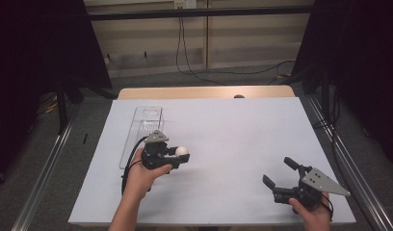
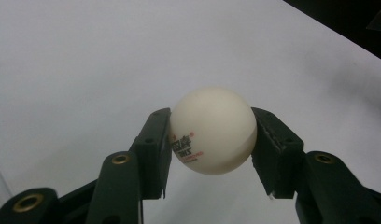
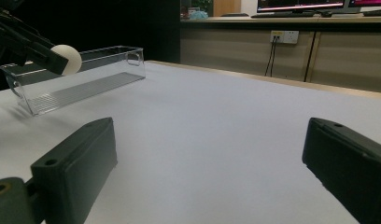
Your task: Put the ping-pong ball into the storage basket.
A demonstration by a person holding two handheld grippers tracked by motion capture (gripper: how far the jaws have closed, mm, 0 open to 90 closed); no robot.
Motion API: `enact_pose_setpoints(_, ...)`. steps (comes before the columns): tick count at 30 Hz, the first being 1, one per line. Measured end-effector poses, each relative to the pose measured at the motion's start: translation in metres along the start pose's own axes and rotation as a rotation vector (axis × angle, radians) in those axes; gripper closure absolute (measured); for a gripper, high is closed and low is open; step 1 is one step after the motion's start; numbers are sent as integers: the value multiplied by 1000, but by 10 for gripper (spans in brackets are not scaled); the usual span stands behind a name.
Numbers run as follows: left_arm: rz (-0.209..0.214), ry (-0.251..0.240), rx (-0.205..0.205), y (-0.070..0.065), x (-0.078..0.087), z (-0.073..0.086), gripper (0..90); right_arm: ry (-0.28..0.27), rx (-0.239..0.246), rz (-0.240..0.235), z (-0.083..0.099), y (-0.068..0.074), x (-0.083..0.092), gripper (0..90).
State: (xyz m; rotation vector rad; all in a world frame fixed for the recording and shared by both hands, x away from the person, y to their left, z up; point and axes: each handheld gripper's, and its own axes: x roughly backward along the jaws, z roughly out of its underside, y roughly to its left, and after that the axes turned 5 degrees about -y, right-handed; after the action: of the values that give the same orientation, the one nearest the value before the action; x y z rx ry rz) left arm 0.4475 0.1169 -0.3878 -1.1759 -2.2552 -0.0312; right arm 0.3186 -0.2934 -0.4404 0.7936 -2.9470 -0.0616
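The left gripper [image 2: 212, 140] clamps the white ball [image 2: 213, 130] between its 2 jaws, seemingly above the table.

White-covered table [image 1: 223, 130] w/ clear bin [image 1: 141, 132] on it.

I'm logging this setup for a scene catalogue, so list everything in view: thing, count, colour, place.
table tennis ball: one, white with small red print, clamped between the left gripper's jaws, above the sheet.
clear plastic bin: one, transparent, long and narrow, at the sheet's left side, beyond the left gripper; nothing seen inside.
sheet: one, white, covering most of the table.
table: one, light wood, edge showing at the far side.
wall socket: one, white, on the panel behind the table, with cables hanging from it.
left gripper: one, black, shut on the ball, in the person's left hand.
right gripper: one, black, jaws open and holding nothing, low over the sheet's near right.
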Motion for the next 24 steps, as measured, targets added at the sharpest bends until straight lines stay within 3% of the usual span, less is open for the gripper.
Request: enact_pose_setpoints(24,-22,-6,14,8,7,0,510,-1,-3,1,0,0,0,26)
